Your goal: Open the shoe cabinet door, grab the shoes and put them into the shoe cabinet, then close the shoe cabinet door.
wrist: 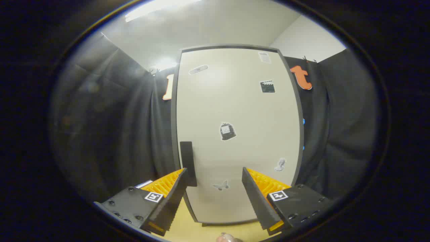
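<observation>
The shoe cabinet (235,134) stands straight ahead, its pale door (248,111) with a dark frame shut and dotted with small stickers. A dark upright handle (187,163) sits on the door's left edge, just beyond my left finger. My gripper (214,174) is open, with nothing between its fingers; the door's lower part shows in the gap between them. A small pinkish rounded object (227,238) peeks in low on the floor between the fingers; I cannot tell what it is.
Black cloth walls (111,134) hang on both sides of the cabinet. The floor (188,230) below is light wood. A white ceiling with a bright light (158,10) is overhead.
</observation>
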Demonstrator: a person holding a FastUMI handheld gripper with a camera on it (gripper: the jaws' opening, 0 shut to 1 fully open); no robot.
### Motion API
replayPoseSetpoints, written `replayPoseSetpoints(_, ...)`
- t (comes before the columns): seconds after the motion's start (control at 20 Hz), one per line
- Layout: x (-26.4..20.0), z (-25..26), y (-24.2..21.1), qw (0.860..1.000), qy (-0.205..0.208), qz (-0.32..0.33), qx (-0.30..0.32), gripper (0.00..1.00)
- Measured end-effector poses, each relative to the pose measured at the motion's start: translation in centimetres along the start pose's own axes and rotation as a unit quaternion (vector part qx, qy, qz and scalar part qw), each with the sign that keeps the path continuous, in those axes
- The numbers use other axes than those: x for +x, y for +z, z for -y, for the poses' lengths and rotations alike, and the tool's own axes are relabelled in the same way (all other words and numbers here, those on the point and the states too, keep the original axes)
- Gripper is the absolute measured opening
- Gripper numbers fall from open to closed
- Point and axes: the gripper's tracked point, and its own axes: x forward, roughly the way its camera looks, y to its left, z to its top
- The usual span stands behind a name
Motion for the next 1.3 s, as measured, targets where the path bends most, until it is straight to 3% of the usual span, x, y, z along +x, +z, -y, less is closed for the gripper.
replayPoseSetpoints(0.35, 4.7, -3.9, -1.6, 1.000, 0.007, -0.008, -0.003, 0.97)
replayPoseSetpoints(0.75, 9.3, -4.2, -2.9, 1.000, -0.017, -0.012, 0.004, 0.97)
replayPoseSetpoints(1.3, 10.5, -4.1, -3.2, 1.000, -0.022, -0.020, -0.007, 0.97)
